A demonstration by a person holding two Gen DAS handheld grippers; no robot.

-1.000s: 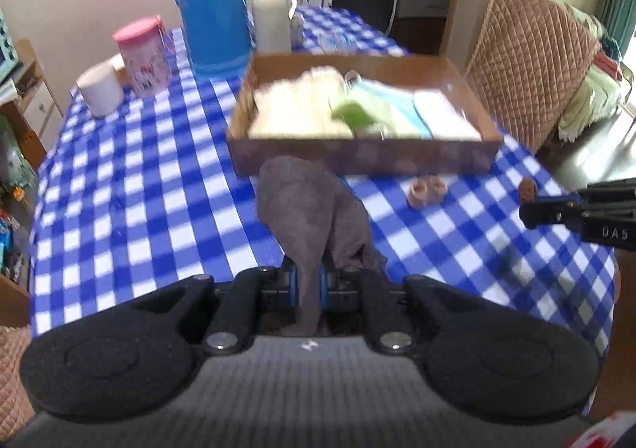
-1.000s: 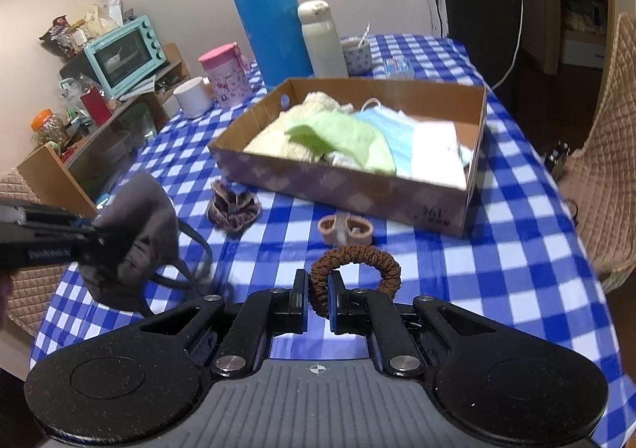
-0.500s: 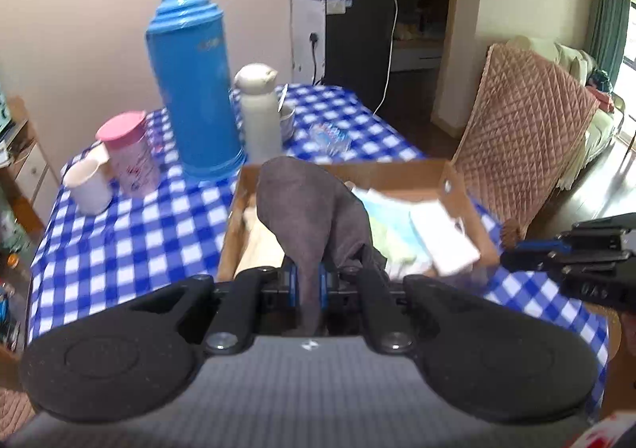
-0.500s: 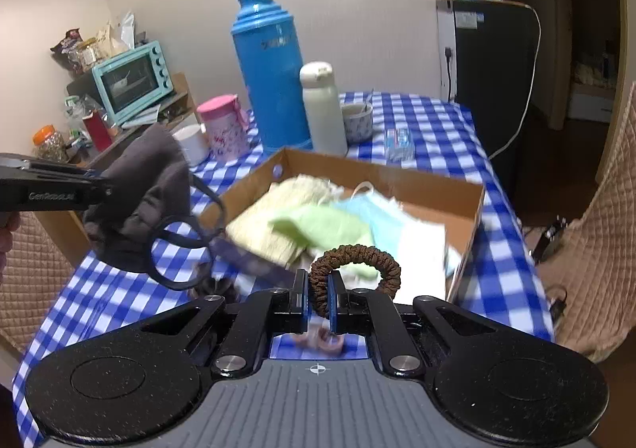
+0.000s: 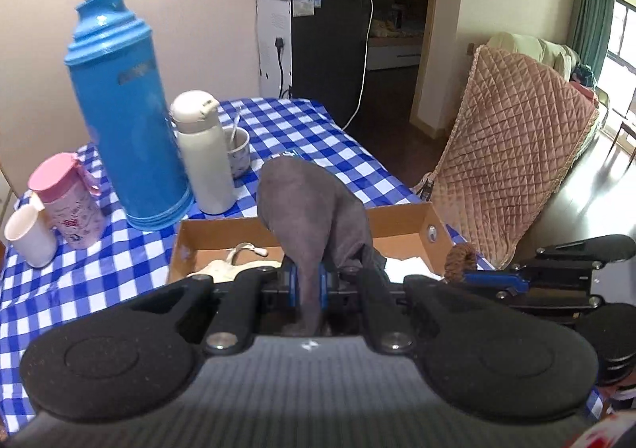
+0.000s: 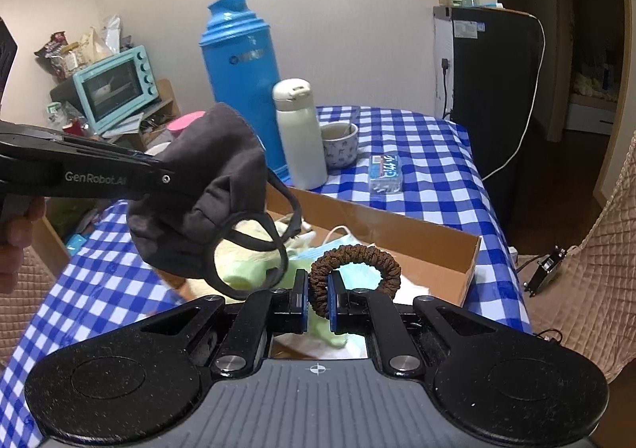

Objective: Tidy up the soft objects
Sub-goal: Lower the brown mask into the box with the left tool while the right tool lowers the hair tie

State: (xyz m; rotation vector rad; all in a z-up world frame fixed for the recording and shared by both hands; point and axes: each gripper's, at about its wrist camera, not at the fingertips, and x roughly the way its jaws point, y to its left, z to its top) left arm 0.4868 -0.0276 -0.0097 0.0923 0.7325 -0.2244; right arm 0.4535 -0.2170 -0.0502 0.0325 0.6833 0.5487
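Grey cloth is hanging from your left gripper point(image 5: 308, 287), whose jaws are clamped together on the dark face mask point(image 6: 198, 193); its ear loops are dangling free over the near left part of the cardboard box point(image 5: 397, 215). A second ago that mask was hovering over bare checked tablecloth point(image 5: 99, 273) short of the box, and now you are holding it above the box's contents, so the carry is nearly finished and what remains, by my reading, is the release.

Moving right, the box is already holding a cream knit piece point(image 5: 222, 269), a green cloth point(image 6: 254, 273) and a light blue mask point(image 6: 357, 277), so your two items are joining a pile, not an empty floor.

Further right, your right gripper point(image 6: 317, 299) is pinching the brown scrunchie point(image 6: 355, 269), jaws closed on one side of the ring while the rest is standing up clear of them. It too has travelled from over the table to above the box, nearer the right-hand end. Both grips are looking unchanged through the move.

You are probably best letting each item fall where it is hanging, watching that the mask's loops are not snagging the scrunchie or your other gripper as you open.
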